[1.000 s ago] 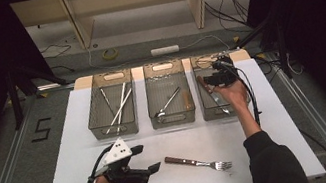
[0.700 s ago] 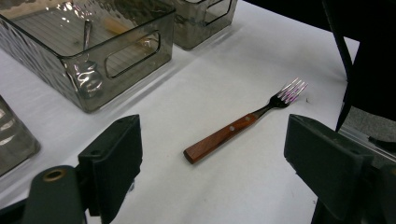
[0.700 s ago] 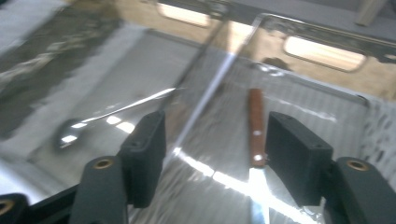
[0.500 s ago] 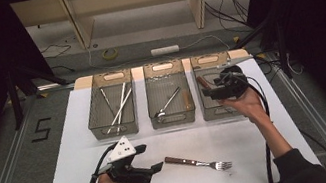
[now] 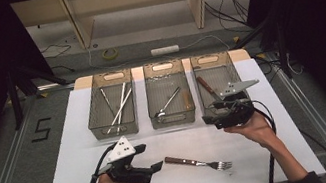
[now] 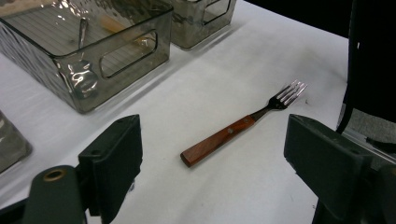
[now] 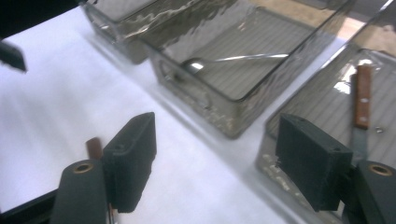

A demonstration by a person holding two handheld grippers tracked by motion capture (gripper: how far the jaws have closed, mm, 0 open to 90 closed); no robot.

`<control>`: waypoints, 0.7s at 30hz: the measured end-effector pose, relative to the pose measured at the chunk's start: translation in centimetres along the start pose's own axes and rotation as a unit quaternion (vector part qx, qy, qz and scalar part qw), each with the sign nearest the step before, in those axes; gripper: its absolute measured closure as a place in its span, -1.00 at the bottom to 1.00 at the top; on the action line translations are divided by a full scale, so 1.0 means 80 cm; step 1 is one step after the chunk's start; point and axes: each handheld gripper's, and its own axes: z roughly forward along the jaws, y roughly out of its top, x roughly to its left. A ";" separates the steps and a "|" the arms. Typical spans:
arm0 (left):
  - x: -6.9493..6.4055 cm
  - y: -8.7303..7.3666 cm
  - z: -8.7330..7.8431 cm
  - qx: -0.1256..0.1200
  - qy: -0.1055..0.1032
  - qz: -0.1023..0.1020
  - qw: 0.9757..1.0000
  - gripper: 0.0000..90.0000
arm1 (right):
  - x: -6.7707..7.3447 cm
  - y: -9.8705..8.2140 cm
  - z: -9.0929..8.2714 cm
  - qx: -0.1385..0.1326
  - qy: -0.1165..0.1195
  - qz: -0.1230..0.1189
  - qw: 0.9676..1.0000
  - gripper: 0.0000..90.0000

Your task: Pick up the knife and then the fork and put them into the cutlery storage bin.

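The wooden-handled fork lies flat near the tabletop's front edge, tines toward the right, just in front of the left gripper, whose jaws gape wide and empty. The right gripper, its jaws having just been opening with nothing between them, hovers at the front wall of the right-hand bin, where a wooden-handled knife lies.

A single black "5" is marked on the grey floor, left of the table; nothing else is legible.
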 end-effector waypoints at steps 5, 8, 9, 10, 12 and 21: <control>0.000 -0.002 -0.004 -0.007 0.001 -0.001 1.000 -0.58 | 0.016 -0.005 0.007 0.026 0.015 -0.019 0.999 -0.33; -0.001 -0.002 -0.005 -0.010 0.002 0.001 1.000 -0.58 | 0.025 -0.004 0.010 0.036 0.025 -0.027 0.999 -0.33; -0.001 -0.003 -0.006 -0.012 0.002 -0.001 1.000 -0.58 | 0.027 -0.004 0.011 0.038 0.027 -0.030 0.998 -0.33; 0.000 -0.003 -0.006 -0.013 0.002 -0.002 1.000 -0.58 | 0.030 -0.004 0.012 0.043 0.031 -0.035 0.998 -0.33; 0.000 -0.003 -0.007 -0.015 0.003 -0.003 1.000 -0.58 | 0.035 -0.005 0.015 0.054 0.037 -0.040 0.997 -0.33; 0.003 -0.003 -0.012 -0.025 0.010 -0.005 1.000 -0.58 | 0.056 -0.007 0.032 0.110 0.058 -0.078 0.989 -0.32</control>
